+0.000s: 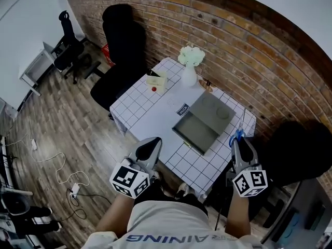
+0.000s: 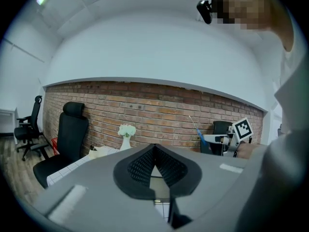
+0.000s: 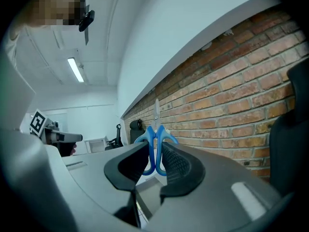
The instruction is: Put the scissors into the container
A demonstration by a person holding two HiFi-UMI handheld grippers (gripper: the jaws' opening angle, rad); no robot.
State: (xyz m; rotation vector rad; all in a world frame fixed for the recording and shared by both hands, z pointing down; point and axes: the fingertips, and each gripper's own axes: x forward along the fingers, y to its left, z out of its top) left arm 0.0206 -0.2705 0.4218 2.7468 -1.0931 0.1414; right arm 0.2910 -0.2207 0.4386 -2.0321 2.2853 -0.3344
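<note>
Blue-handled scissors [image 3: 155, 138] pinched at handle loops by my right hand-held gripper [image 3: 154, 153], blades pointing away from it. Held at right edge of tabletop [image 1: 145, 108], just beside open grey container [image 1: 196, 128]. Left hand-held gripper [image 2: 154, 151] closed, nothing in it.

Risks, my judgement:
- narrow grip on loops lets scissors swivel or slip
- blades could catch container rim

Blade tips barely show in head view. Container depth unclear. Can't tell if lid [image 1: 213, 110] is hinged.
</note>
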